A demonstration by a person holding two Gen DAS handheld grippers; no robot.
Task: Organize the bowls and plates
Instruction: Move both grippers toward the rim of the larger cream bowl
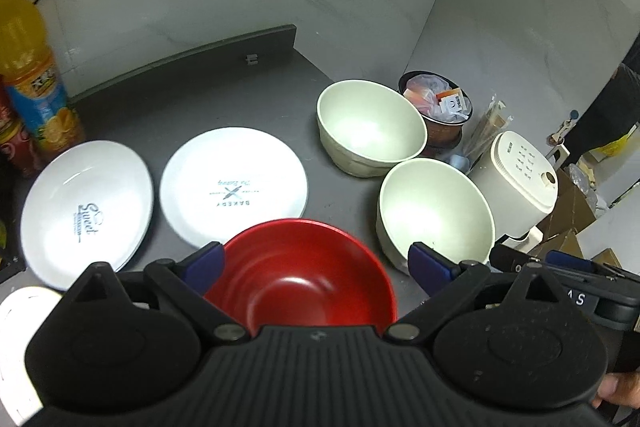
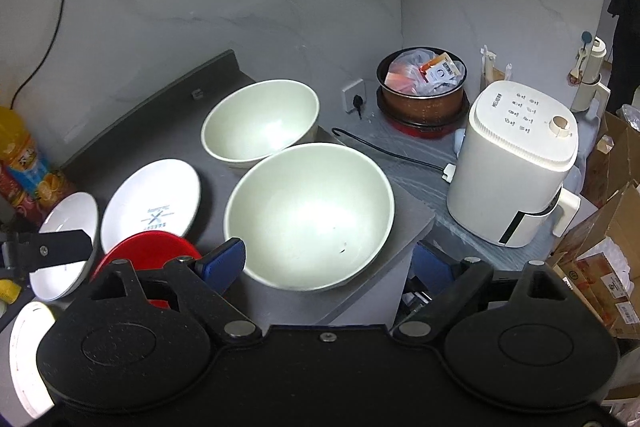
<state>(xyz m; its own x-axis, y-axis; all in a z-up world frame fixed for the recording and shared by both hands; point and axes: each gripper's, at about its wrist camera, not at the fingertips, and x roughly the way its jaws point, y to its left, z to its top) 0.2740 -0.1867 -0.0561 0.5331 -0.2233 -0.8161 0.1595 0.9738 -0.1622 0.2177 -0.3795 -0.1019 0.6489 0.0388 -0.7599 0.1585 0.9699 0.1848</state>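
On the grey surface [image 1: 192,99] sit two white plates — one printed "Sweet" [image 1: 86,213], one "Bakery" [image 1: 234,185] — on the left, two pale green bowls [image 1: 370,127] [image 1: 434,213] on the right, and one red bowl [image 1: 300,277] nearest. Left gripper [image 1: 316,261] spread wide over the red bowl; right gripper [image 2: 324,261] spread too, holding nothing.

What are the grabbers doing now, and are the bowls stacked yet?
Left gripper open over red bowl. Right gripper open around near cream bowl. Cream bowls side by side, unstacked; far cream bowl and both plates close by.
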